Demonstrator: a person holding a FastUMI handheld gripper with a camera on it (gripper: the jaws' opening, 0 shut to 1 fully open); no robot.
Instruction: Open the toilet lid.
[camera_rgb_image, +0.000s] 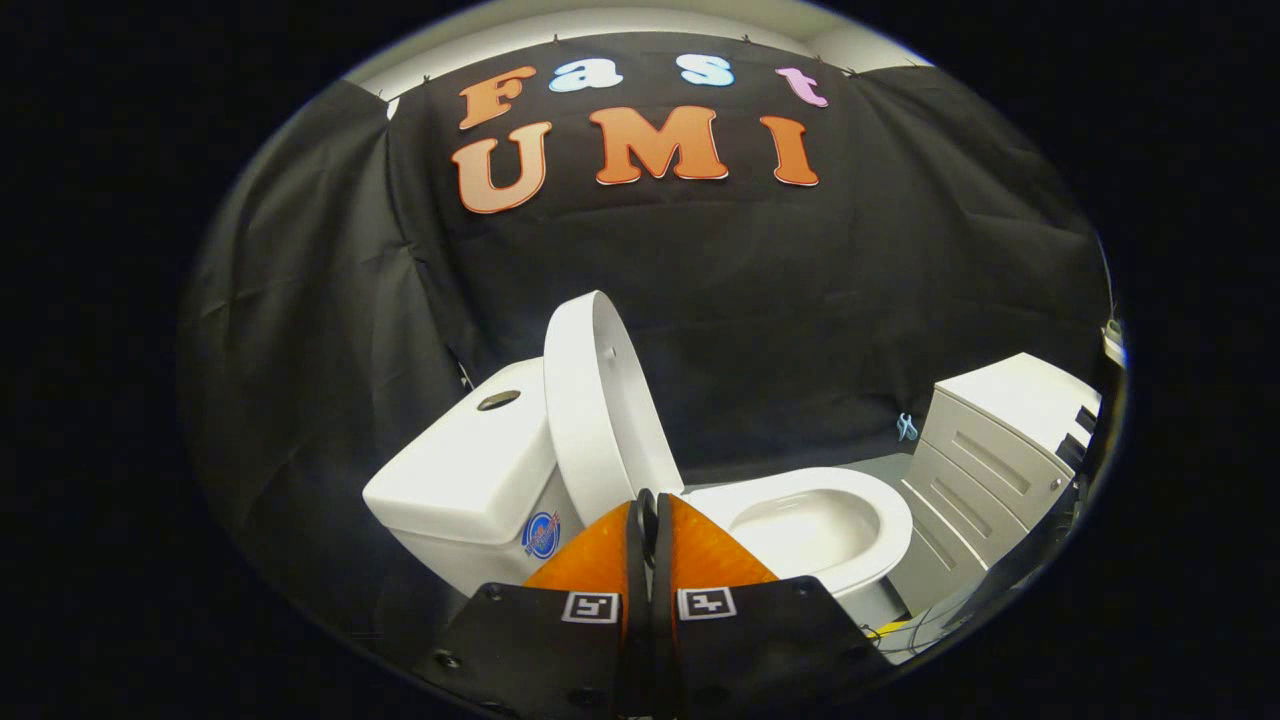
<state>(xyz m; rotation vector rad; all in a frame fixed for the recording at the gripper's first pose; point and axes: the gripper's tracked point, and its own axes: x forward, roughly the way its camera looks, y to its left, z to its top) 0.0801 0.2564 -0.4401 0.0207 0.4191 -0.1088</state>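
Lid (600, 400) standing upright against the tank (470, 470), bowl (810, 525) exposed; tongs (647, 505) pressed together, gripping nothing, near the lid's base; best drawn back gently, without nudging the lid

Tongs (648, 508) closed, empty; toilet lid (598, 400) upright just beyond tips, leaning against tank (470, 470); bowl (815, 525) open.

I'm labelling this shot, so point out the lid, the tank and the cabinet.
lid (585, 400): gripper view, on its raised outer face.
tank (470, 470): gripper view, on its flat top.
cabinet (985, 470): gripper view, on its drawer fronts.
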